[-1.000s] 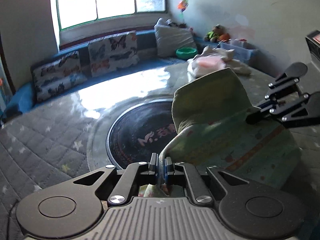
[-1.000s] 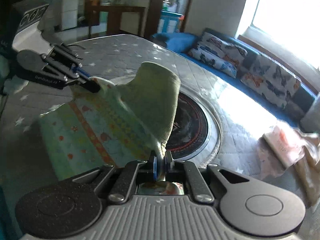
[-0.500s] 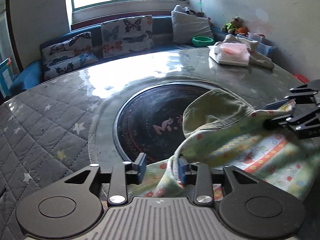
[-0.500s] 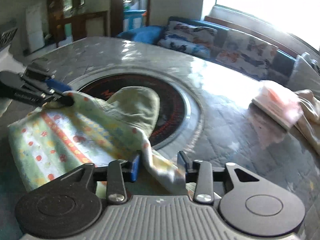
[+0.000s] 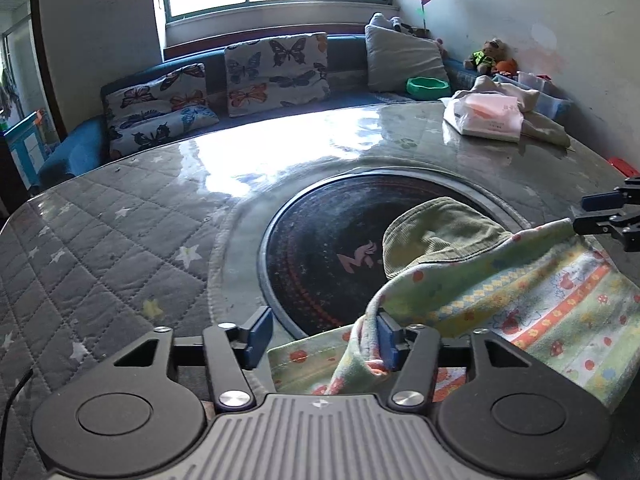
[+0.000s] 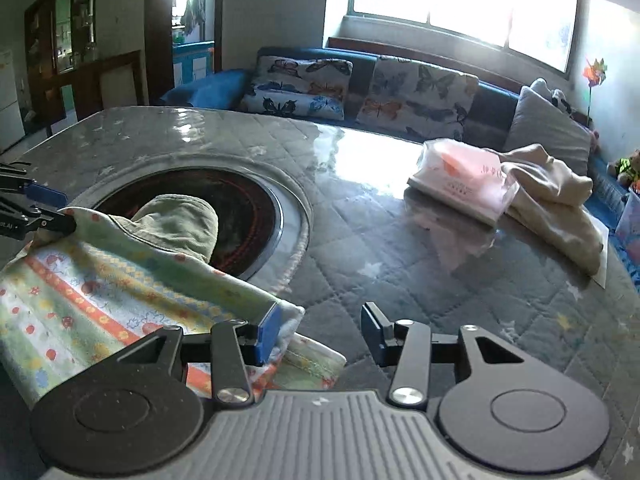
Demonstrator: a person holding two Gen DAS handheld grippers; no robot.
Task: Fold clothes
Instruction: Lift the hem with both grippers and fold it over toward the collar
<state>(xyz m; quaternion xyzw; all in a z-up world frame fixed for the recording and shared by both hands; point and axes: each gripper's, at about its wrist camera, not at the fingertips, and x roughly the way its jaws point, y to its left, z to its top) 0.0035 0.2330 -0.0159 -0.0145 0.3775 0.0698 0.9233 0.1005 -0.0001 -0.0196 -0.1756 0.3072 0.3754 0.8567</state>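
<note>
Releasing the folded printed garment (image 5: 500,300) beside the dark disc (image 5: 320,256), left tongs (image 5: 324,338) opening, right tongs (image 6: 320,334) apart; next, regripping for another fold.

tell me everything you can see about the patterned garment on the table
The patterned garment is soft, thin cloth, pale green with orange stripes, yellow diamond bands and small red prints; its inner face is plain olive. It lies folded over on the quilted table, its olive flap reaching over the dark round inset. One edge drapes against a pad of the left gripper, whose jaws are opening; a corner lies beside the right gripper, unclamped.
</note>
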